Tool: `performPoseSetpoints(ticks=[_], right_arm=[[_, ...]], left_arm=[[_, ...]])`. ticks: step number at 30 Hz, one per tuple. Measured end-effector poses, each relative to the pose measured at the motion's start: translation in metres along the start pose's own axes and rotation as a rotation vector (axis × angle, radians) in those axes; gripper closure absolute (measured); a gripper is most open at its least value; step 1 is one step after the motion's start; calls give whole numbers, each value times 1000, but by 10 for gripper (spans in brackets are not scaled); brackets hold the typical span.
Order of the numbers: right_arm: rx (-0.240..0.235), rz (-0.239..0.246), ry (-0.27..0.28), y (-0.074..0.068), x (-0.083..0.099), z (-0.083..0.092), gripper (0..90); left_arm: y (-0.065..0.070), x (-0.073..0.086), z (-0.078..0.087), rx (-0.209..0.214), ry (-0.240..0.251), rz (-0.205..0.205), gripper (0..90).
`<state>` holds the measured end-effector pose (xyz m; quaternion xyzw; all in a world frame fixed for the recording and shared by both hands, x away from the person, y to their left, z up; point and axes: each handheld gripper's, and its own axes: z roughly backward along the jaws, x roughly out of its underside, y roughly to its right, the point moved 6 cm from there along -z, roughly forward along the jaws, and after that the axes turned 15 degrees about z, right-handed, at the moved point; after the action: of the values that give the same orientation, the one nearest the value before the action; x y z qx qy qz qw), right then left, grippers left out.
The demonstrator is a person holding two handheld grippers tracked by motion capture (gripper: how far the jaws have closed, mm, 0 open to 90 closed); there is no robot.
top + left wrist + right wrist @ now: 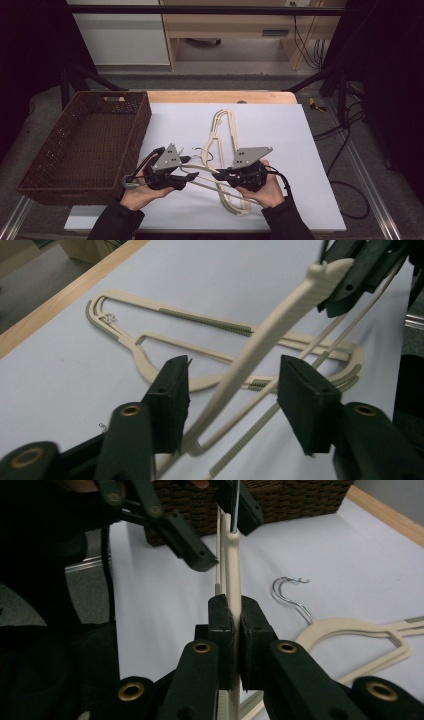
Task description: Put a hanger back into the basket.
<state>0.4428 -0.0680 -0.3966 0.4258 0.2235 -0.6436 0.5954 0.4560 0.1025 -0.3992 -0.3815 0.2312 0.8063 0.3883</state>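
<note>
A beige plastic hanger (231, 200) is lifted off the white sheet, with my right gripper (217, 175) shut on one of its arms. In the right gripper view the pads (222, 625) press the hanger arm (231, 565) edge-on. My left gripper (192, 174) faces it from the left. In the left gripper view the ribbed hanger arm (280, 320) runs between the left gripper's (232, 372) jaws, which stand apart without pinching it. A second beige hanger (222, 127) lies flat behind, its metal hook (290, 592) toward the person.
A dark wicker basket (60, 150), with nothing in it, stands on the left beside the white sheet (280, 130). The wooden table edge (220, 96) runs along the back. Cables hang off the right side.
</note>
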Motion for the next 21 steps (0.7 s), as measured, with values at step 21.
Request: performPoseSetpoints(ticks=[21], right_arm=[[150, -3, -36, 11, 7, -7, 584]], left_arm=[[22, 8, 5, 98, -60, 54, 849]])
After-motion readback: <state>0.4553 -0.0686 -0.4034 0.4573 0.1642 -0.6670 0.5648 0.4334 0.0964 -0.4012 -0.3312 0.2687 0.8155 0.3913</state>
